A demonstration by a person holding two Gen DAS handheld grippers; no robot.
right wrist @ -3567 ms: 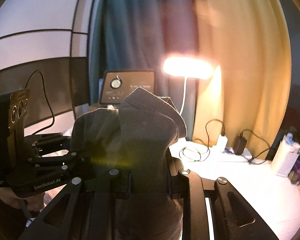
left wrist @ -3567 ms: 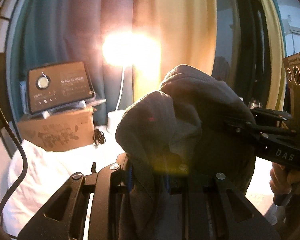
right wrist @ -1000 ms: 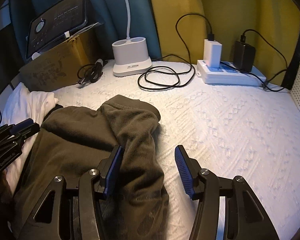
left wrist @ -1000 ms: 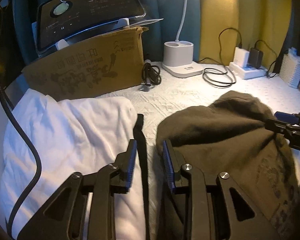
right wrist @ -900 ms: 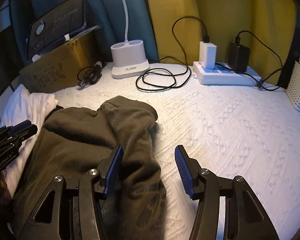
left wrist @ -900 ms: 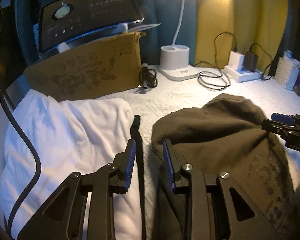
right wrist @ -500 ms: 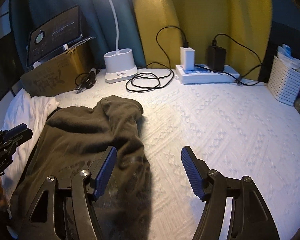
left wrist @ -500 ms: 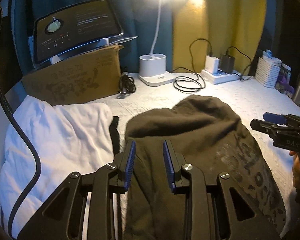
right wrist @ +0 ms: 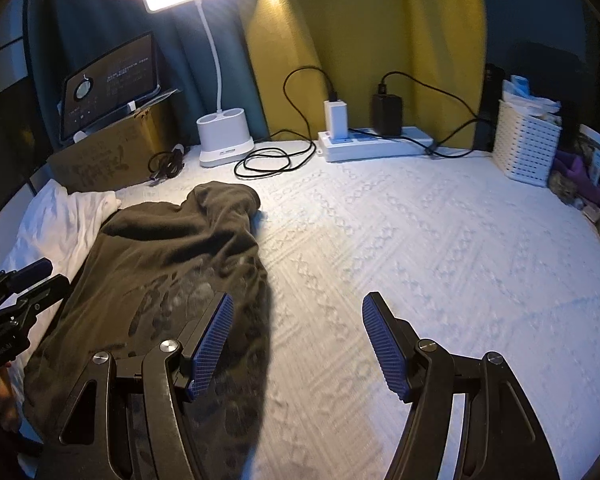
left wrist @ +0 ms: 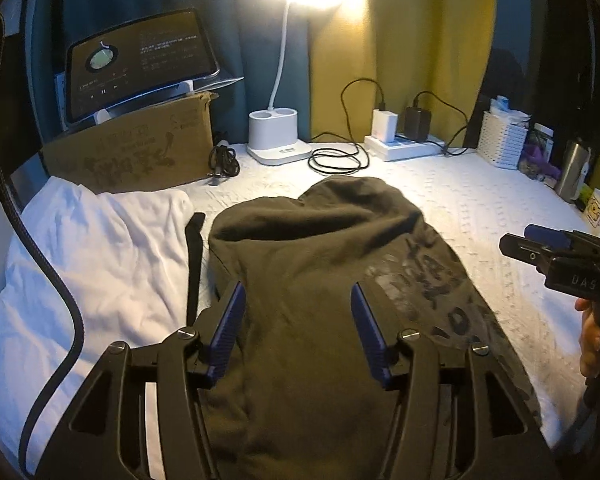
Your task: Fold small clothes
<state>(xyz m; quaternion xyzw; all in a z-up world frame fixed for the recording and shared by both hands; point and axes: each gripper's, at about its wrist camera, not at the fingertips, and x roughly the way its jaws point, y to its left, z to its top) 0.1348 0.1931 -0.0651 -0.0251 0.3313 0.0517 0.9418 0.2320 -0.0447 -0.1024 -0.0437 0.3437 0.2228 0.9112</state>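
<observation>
- Olive-brown fleece: the dark olive printed sweatshirt (left wrist: 324, 280) lies spread on the white quilted bed cover (right wrist: 440, 248), its bunched top end toward the white desk lamp with a two-cup base (right wrist: 225, 136), its left edge just beside the rumpled white garment (left wrist: 100, 248).
- Left gripper (left wrist: 296, 322) hovers over the cloth, fingers opening, fabric beneath them but nothing pinched.
- Right gripper (right wrist: 296, 344) stands wide and empty: its left finger over the sweatshirt's right edge, its right finger over bare cover.
- Judged step: set up the next fold, with both grippers free above the garment.
- To do it well, I'd flatten the lumpy top end first, then take matching points on one side edge.
- Pinch only the sweatshirt's layers; the textured cover could catch in the fingers.
- Watch the black strap (left wrist: 194, 256) and white garment on the left, which could drag along.
</observation>
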